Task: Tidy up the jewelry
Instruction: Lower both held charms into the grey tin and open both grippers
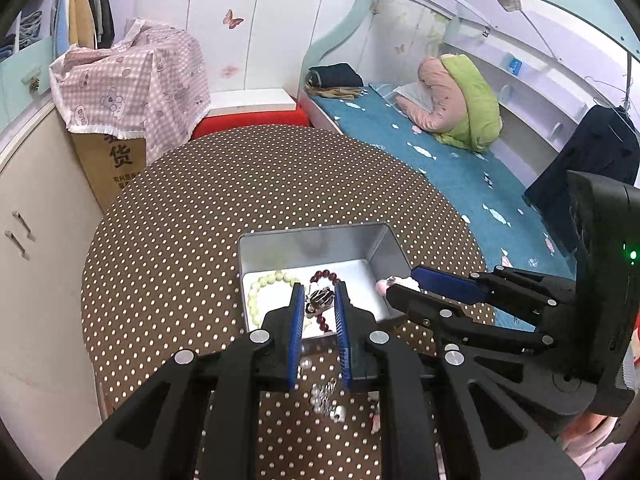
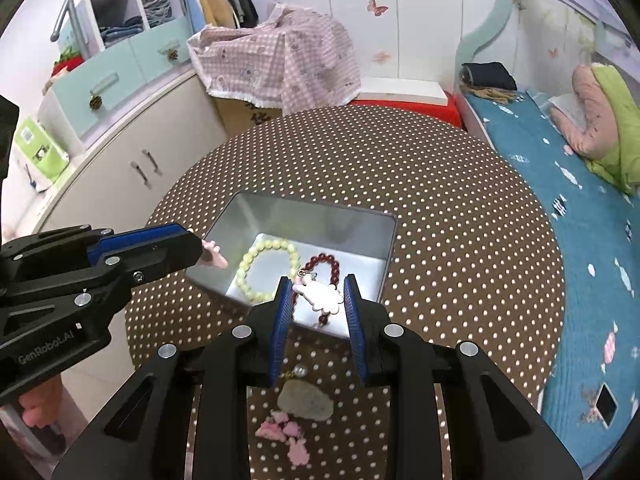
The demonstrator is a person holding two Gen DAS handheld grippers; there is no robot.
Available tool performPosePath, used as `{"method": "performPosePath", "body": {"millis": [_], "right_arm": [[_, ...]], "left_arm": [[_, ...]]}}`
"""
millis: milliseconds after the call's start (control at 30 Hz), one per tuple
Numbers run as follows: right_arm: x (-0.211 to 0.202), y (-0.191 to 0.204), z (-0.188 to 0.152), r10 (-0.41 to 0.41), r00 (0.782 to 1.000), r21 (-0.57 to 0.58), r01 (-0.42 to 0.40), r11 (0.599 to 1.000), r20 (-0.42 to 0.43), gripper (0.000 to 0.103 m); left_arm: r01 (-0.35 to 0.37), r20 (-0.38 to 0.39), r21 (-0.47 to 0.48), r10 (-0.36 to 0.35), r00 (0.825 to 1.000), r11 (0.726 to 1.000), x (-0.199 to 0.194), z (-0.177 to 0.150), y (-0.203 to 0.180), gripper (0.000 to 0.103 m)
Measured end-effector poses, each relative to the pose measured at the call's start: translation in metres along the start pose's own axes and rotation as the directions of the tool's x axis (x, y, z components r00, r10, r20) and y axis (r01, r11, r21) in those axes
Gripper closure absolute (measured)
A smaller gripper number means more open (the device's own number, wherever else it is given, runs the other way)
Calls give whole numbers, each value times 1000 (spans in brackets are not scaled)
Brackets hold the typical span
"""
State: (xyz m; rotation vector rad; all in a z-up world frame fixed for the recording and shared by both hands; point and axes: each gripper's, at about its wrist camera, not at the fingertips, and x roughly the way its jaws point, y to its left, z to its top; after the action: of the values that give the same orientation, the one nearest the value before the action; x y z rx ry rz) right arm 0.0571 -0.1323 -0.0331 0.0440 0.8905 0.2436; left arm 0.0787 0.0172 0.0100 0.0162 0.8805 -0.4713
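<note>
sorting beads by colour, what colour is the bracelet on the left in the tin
Pale yellow-green; the bead bracelet in the metal tin shows best in the right wrist view.

Tin point(image 2: 362, 236) is sitting on worktop point(image 2: 440, 184) right before you, two bead bracelets point(image 2: 264, 268) lying side by side inside. Your left gripper point(image 1: 319, 300) is hanging over tin's near edge with charm point(image 1: 320, 298) between its fingers; your right gripper point(image 2: 318, 296) is doing likewise from tin's right side with flat pendant point(image 2: 320, 296). Loose pieces point(image 2: 284, 432) are lying on worktop nearer you. Bed point(image 1: 460, 172) is standing right of worktop, cabinet point(image 1: 36, 200) left.
</note>
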Motion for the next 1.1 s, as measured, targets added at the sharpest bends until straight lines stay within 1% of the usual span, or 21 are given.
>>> {"method": "performPosePath", "body": {"millis": [167, 333, 500, 600, 667, 733, 767, 800, 833, 867, 1000, 1100], "right_arm": [[9, -1, 10, -2, 1000, -6, 2, 1000, -6, 76], [17, -4, 19, 4, 1000, -4, -4, 1000, -12, 76], [20, -5, 24, 6, 1000, -1, -6, 1000, -12, 76], [20, -8, 25, 15, 1000, 15, -15, 1000, 0, 75], [18, -9, 24, -1, 1000, 8, 1, 1000, 9, 73], [13, -9, 25, -24, 999, 1, 24, 1000, 34, 52], [11, -10, 25, -28, 999, 5, 28, 1000, 46, 33], [8, -11, 25, -41, 997, 10, 41, 999, 58, 32], [7, -12, 26, -48, 997, 13, 47, 999, 60, 32], [7, -14, 26, -50, 997, 16, 50, 999, 59, 32], [10, -20, 25, -71, 997, 35, 70, 997, 40, 31], [11, -25, 22, -68, 997, 49, 66, 997, 27, 31]], "left_arm": [[-4, -14, -8, 4, 1000, 1000, 13, 10, 2, 89], [-6, -35, -29, 5, 999, 1000, 23, 13, 7, 89], [-6, -37, -38, 4, 999, 999, 29, 15, 11, 89], [-9, -39, -43, 7, 999, 999, 31, 16, 13, 88], [-17, -38, -38, 16, 999, 999, 31, 16, 13, 88], [-27, -35, -39, 25, 999, 999, 30, 15, 14, 88], [-29, -37, -42, 28, 999, 999, 30, 15, 15, 84], [-38, -37, -48, 37, 999, 998, 30, 15, 16, 80], [-47, -34, -53, 46, 998, 997, 30, 15, 17, 71], [-55, -30, -58, 54, 998, 997, 29, 14, 19, 66], [-70, -25, -72, 68, 997, 995, 25, 13, 24, 65], [-74, -23, -77, 73, 997, 994, 23, 11, 25, 65]]}}
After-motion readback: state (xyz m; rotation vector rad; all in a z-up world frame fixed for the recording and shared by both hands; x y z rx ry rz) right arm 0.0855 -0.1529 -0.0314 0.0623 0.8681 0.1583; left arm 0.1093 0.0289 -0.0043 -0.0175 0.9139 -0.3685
